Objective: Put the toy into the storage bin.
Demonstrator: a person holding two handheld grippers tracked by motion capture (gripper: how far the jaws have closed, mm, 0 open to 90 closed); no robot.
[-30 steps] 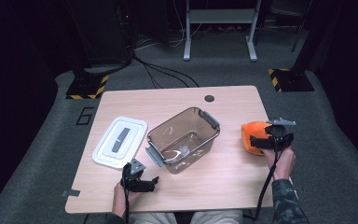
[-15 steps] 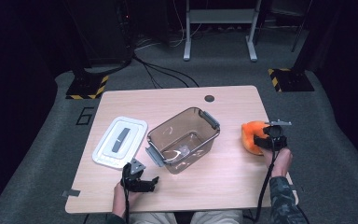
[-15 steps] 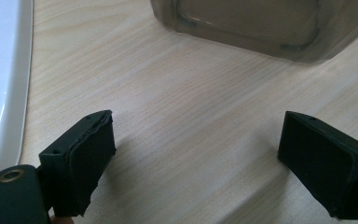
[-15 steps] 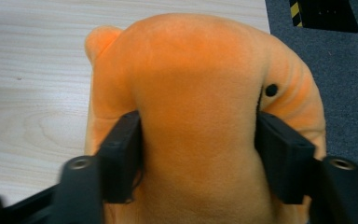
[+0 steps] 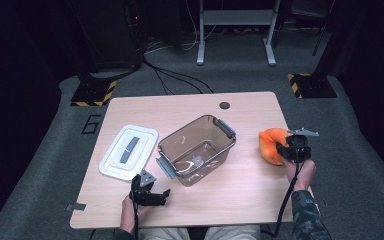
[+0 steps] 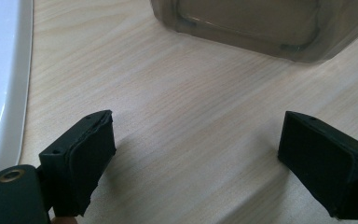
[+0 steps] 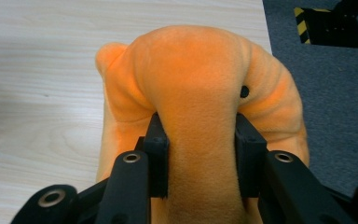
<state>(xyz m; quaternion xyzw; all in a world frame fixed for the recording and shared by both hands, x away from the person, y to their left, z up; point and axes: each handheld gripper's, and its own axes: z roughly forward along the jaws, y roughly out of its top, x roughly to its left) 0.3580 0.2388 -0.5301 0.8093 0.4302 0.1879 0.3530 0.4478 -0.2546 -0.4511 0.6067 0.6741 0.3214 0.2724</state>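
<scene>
Two claws: my right claw [image 7: 198, 154] has just come down from the toy's side and now pinches the orange plush toy [image 5: 271, 144] at the worktop's [image 5: 240, 195] right edge, ready to lift. My left claw [image 5: 150, 192] waits, jaws apart. The clear bin [image 5: 196, 149] looks nearly empty, its white lid [image 5: 128, 152] lying beside.

Orange plush toy [image 5: 271, 144] right of the smoky-brown clear bin [image 5: 196, 149] — white lid [image 5: 128, 152], grey-striped, left — pale wood table [image 5: 180, 112].
</scene>
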